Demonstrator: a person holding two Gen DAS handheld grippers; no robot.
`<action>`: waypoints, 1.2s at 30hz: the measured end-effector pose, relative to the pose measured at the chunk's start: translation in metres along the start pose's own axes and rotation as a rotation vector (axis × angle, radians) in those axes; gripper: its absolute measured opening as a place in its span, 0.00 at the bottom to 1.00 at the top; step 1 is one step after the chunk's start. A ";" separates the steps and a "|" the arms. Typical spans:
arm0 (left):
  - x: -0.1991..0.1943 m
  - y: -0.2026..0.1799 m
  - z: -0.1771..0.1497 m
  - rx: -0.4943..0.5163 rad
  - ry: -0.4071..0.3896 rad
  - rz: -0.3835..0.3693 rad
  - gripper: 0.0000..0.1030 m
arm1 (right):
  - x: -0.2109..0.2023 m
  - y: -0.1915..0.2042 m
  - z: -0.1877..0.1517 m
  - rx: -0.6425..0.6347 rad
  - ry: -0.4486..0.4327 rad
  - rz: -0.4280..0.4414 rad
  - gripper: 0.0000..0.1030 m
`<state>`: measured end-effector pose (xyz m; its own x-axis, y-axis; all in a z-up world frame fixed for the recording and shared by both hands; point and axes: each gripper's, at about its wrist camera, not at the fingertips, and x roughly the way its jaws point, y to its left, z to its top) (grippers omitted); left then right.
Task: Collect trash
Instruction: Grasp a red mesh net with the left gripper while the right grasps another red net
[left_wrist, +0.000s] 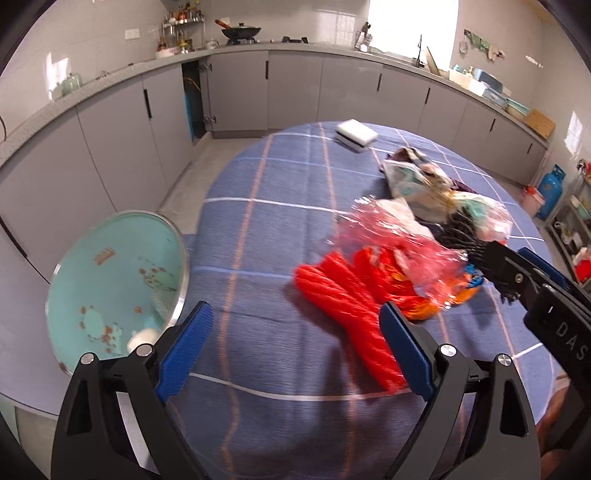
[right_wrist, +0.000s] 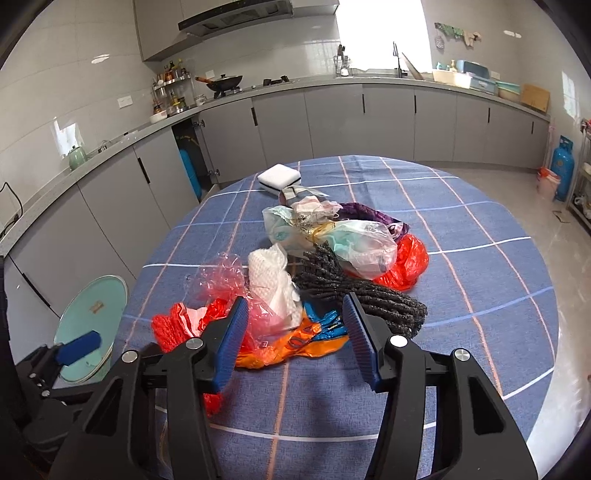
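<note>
One round table in blue checked cloth (right_wrist: 461, 280), one heap of trash (right_wrist: 314, 266) holding one red mesh net (left_wrist: 347, 306), one dark knitted bundle (right_wrist: 362, 291), one orange wrapper (right_wrist: 295, 347), one white sponge block (right_wrist: 279, 179), one teal bin (left_wrist: 110, 280), two gas cylinders (right_wrist: 563, 168)

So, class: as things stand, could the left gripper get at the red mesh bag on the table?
Probably yes. The left gripper stands open just short of the red mesh bag, whose near end lies uncovered on the tablecloth.
</note>
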<state>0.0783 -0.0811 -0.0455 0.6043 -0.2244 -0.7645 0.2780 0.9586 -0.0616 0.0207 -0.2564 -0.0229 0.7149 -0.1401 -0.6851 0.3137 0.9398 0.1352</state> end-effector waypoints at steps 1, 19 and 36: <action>0.003 -0.003 -0.001 -0.001 0.008 -0.007 0.86 | 0.000 -0.002 0.000 0.002 -0.001 0.000 0.52; 0.021 -0.005 -0.004 -0.021 0.023 -0.088 0.25 | 0.004 -0.008 0.004 0.011 -0.002 0.063 0.51; -0.011 0.043 0.017 -0.021 -0.111 -0.017 0.23 | 0.055 0.030 -0.001 -0.056 0.125 0.118 0.31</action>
<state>0.0966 -0.0408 -0.0290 0.6788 -0.2576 -0.6877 0.2743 0.9576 -0.0880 0.0692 -0.2360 -0.0572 0.6604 0.0083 -0.7508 0.1944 0.9639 0.1817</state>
